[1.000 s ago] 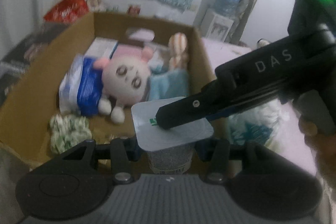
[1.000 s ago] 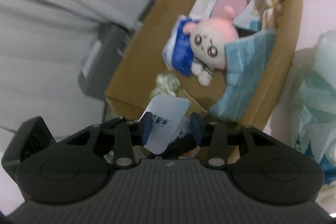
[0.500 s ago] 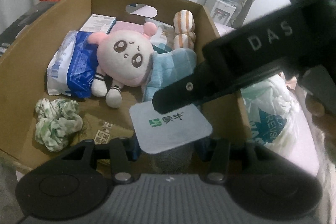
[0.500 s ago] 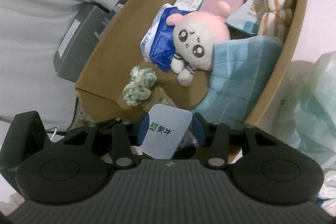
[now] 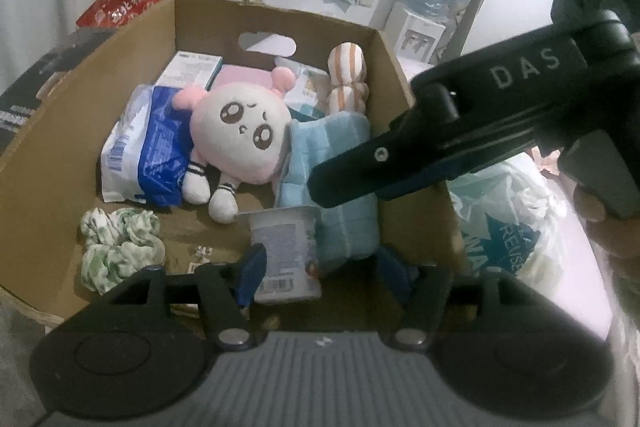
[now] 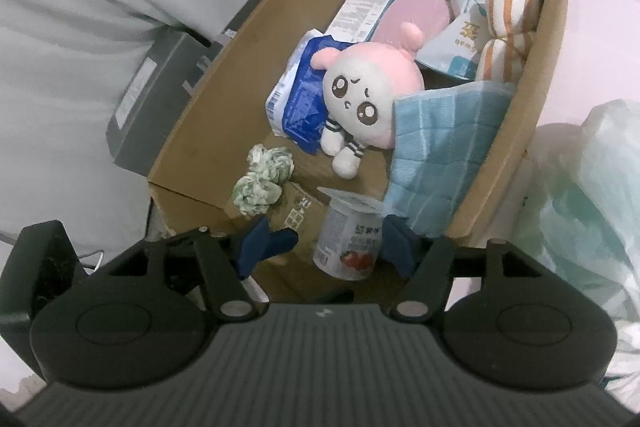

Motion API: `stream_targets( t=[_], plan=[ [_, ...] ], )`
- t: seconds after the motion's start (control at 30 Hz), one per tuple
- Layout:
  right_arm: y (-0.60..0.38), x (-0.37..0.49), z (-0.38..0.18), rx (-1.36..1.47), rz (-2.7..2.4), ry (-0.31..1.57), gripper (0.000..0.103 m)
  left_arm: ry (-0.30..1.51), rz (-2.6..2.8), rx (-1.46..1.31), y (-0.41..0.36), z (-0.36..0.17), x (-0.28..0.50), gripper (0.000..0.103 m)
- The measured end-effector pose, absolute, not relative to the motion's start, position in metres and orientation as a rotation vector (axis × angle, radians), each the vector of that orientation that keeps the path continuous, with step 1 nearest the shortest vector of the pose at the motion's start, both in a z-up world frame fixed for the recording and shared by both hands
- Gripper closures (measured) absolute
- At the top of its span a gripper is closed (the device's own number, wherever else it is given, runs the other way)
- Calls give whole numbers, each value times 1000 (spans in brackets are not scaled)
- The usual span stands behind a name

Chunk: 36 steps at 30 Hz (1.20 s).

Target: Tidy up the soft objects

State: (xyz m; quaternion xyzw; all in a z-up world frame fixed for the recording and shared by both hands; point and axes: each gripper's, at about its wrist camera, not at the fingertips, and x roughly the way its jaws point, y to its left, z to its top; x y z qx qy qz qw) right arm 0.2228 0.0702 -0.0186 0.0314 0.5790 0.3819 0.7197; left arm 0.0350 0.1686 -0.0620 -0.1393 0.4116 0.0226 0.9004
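Observation:
A cardboard box (image 5: 400,67) holds a pink-and-white plush (image 5: 240,139), a folded blue towel (image 5: 340,147), a green-and-white scrunchie (image 5: 120,247), a striped orange roll (image 5: 346,75) and a blue tissue pack (image 5: 148,151). A yogurt cup (image 5: 286,255) (image 6: 348,239) stands on the box floor at the near corner, against the towel. My left gripper (image 5: 322,273) hangs just above the cup, jaws opening, pads apart from it. My right gripper (image 6: 324,245) is also over the cup, jaws opening, not pressing it. Its black body (image 5: 480,115) crosses the left wrist view.
A white-and-teal plastic bag (image 6: 592,195) lies on the pink surface (image 6: 600,7) right of the box. A grey case (image 6: 152,99) stands left of the box against a pale curtain. A red snack bag (image 5: 120,3) and a water dispenser (image 5: 424,23) sit behind.
The yogurt cup, earlier held high between the jaws with its lid facing the cameras, now stands down in the box. Both grippers' jaws have widened and let it go.

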Motion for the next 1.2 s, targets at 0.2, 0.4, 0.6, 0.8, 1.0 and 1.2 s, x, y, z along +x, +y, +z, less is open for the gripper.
stream_targets(
  t=[0.2,0.4,0.6,0.8,1.0,1.2],
  plan=[
    [51,217,-2,150,844,1222,40,819,81,-288,175,-55,32,43],
    [14,199,21,268,851,1107,25,754,101,-300,179,-36,10,29],
    [-26,151,27,269,762,928,12,631,172,-274,174,-9,-30,6],
    [-40,102,20,97,598,782,5,549,215,-222,160,9,-62,0],
    [-40,69,13,-32,475,705,1,594,254,-227,150,12,-72,0],
    [-34,43,6,-75,350,675,1,580,278,-168,141,8,-79,0]
  ],
)
